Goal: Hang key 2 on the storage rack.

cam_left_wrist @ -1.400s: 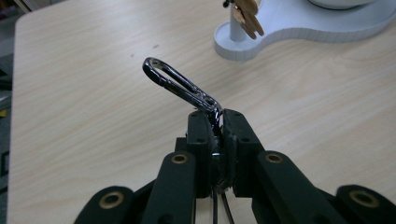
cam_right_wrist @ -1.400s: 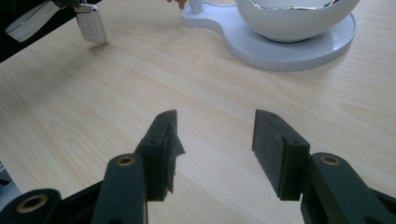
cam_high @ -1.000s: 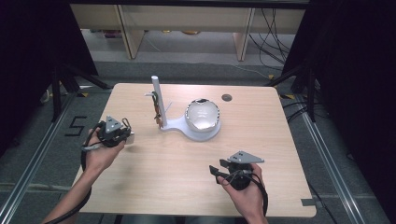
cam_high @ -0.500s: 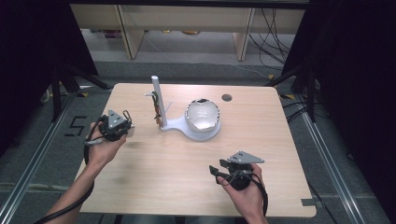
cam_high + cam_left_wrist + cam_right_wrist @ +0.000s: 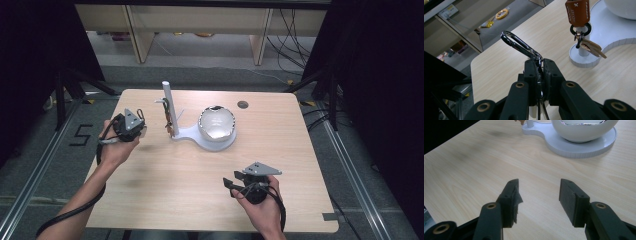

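Metal, stiff and slippery, the carabiner clip [image 5: 520,46] is clamped at its base by the left gripper [image 5: 537,72].

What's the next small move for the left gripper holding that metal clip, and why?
Probably carry the metal clip toward the white stand and line its loop up with the post. The left gripper is shut on the clip, and the leather key fob already hangs there. The right gripper is open, apart from it.
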Motion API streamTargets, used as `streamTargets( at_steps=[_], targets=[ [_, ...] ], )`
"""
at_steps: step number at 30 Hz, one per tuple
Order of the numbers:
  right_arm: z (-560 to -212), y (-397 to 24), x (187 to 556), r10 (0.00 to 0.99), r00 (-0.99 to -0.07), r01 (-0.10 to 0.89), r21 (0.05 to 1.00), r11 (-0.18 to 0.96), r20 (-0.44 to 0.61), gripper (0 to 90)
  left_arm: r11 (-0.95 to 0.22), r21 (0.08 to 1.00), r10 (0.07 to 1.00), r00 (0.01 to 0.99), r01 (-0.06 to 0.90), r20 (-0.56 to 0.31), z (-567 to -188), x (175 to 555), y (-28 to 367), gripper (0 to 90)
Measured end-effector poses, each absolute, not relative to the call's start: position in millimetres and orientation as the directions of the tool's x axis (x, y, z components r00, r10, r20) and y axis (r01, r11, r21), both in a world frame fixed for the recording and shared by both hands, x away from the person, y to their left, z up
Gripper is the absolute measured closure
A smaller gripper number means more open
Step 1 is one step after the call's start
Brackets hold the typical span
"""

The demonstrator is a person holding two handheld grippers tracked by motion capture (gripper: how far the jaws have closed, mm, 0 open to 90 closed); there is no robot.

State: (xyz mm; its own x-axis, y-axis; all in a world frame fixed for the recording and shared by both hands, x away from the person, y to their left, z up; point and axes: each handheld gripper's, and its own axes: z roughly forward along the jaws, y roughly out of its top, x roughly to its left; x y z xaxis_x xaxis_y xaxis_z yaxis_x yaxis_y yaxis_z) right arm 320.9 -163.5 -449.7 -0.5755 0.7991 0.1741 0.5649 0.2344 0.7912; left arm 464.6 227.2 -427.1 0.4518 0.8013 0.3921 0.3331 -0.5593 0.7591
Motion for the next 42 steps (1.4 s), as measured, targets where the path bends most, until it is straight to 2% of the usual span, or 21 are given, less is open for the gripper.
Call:
streamTargets(
  at_steps=[5,11,18,23,25,26,27,42],
  targets=[
    [-451,-163,321,0.792,-0.573,0.573,0.794,0.202,0.211,51.0,-0.586,0.751,0.776,0.477,0.303,0.413,-426,473,221,81.6],
    [-451,-164,321,0.788,-0.583,0.567,0.795,0.217,0.201,51.1,-0.614,0.755,0.737,0.512,0.231,0.443,-424,486,215,81.6],
    [-451,-164,322,0.788,-0.581,0.568,0.795,0.213,0.205,51.0,-0.645,0.740,0.703,0.528,0.191,0.476,-424,497,212,81.6],
    [-451,-165,322,0.800,-0.574,0.559,0.797,0.227,0.175,51.0,-0.667,0.722,0.684,0.534,0.184,0.496,-424,503,208,81.6],
    [-452,-163,321,0.799,-0.563,0.578,0.792,0.198,0.211,51.1,-0.694,0.697,0.661,0.541,0.179,0.519,-423,506,208,81.6],
    [-452,-165,322,0.799,-0.575,0.560,0.797,0.226,0.177,51.1,-0.682,0.709,0.673,0.535,0.179,0.511,-425,507,206,81.6],
    [-452,-163,321,0.800,-0.563,0.577,0.792,0.200,0.208,51.0,-0.693,0.701,0.661,0.537,0.169,0.524,-425,509,206,81.6],
    [-451,-167,322,0.802,-0.567,0.571,0.791,0.218,0.189,51.1,-0.701,0.699,0.652,0.525,0.141,0.548,-427,519,196,81.5]
  ],
)
